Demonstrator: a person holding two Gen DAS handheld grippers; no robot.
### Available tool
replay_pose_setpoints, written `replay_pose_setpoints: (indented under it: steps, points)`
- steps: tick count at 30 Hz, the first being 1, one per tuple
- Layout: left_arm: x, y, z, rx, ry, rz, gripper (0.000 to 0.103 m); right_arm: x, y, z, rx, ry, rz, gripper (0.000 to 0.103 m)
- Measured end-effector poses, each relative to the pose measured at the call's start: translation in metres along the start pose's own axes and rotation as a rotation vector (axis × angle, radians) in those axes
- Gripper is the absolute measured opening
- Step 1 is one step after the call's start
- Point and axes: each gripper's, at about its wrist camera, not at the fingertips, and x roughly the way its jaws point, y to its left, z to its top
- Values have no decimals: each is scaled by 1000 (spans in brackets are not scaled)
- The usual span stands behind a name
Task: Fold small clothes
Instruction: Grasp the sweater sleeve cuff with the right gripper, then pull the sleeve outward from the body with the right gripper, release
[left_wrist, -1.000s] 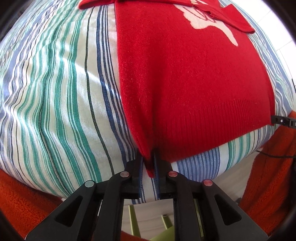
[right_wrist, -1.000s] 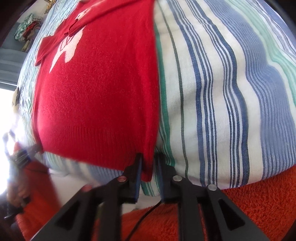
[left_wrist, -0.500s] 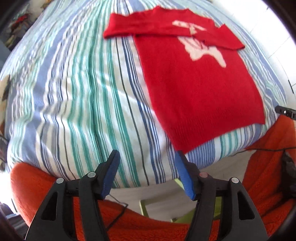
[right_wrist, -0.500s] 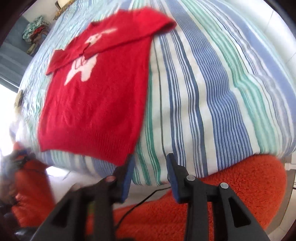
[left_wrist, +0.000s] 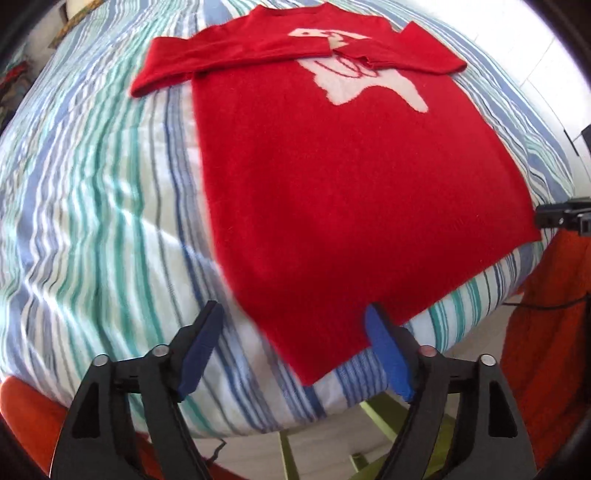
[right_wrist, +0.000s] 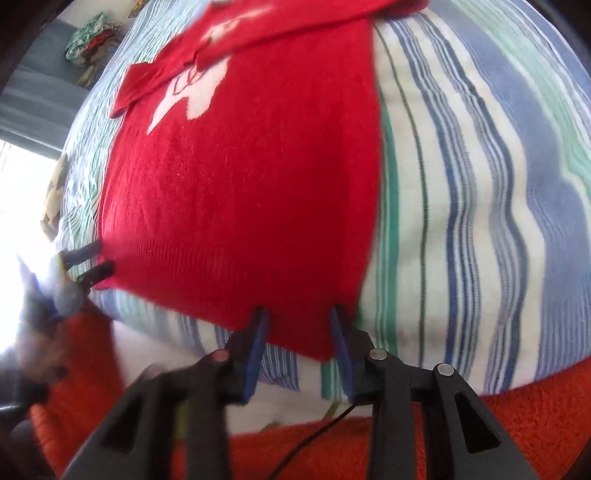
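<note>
Since the frames a second earlier, both grippers had let go of the hem corners they were pinching, backed off, and then closed in on the hem again with jaws apart.

The red sweater (left_wrist: 332, 177) lay flat on the striped bedcover (left_wrist: 92, 221), front up, white animal motif (left_wrist: 362, 85) showing. Both sleeves were folded across the chest. Long axis ran away from the grippers: hem nearest, collar at the far end.

Left gripper (left_wrist: 291, 350): jaws spread wide, holding nothing, with the hem's left corner lying between the fingers. Right gripper (right_wrist: 297, 339): jaws apart, narrower gap, straddling the hem's right corner (right_wrist: 317, 332); fabric sat between the blue pads (right_wrist: 255, 354) but was not clamped. Whether the pads touched the knit could not be told.

Each gripper was on its own corner, so neither needed to cross. Judgement: the coming move would be to pinch both corners and carry the hem away, toward the collar, folding the body in half.

An orange fleece blanket (right_wrist: 480, 424) lay just beside the bed's near edge.
</note>
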Motion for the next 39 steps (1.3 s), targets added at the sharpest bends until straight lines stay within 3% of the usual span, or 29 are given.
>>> replay_pose_setpoints:
  steps: [4, 8, 10, 13, 17, 19, 20, 21, 25, 29, 31, 35, 39]
  points:
    - [-27, 31, -7, -120, -60, -39, 85, -52, 29, 25, -194, -127, -169, 36]
    - [-40, 61, -6, -281, -133, -43, 85, -77, 89, 82, -453, -279, -174, 53]
    - [-42, 75, -9, -348, -161, -50, 85, -65, 120, 110, -600, -312, -157, 54]
    - [-41, 89, -20, -403, -181, -24, 85, -18, 158, 149, -770, -291, -169, 53]
    - [-31, 99, -29, -434, -174, 1, 85, 50, 170, 181, -847, -241, -251, 47]
    - [-27, 103, -31, -449, -151, -6, 85, 70, 161, 194, -804, -252, -266, 40]
    - [-27, 104, -32, -452, -149, -10, 85, 72, 155, 199, -768, -265, -262, 18]
    - [-28, 104, -31, -451, -153, -11, 85, 68, 146, 202, -717, -289, -256, 8]
    - [-27, 102, -30, -443, -157, -13, 85, -3, 78, 202, -449, -470, -185, 7]
    - [-21, 100, -26, -447, -146, -47, 85, -91, -45, 180, -76, -643, -186, 7]
    - [-19, 96, -23, -442, -144, -51, 85, -120, -115, 160, 120, -687, -210, 8]
    - [-17, 86, -19, -414, -128, -39, 85, -134, -225, 105, 439, -709, -229, 8]
    - [-16, 82, -20, -400, -116, -28, 85, -116, -264, 71, 568, -690, -173, 8]
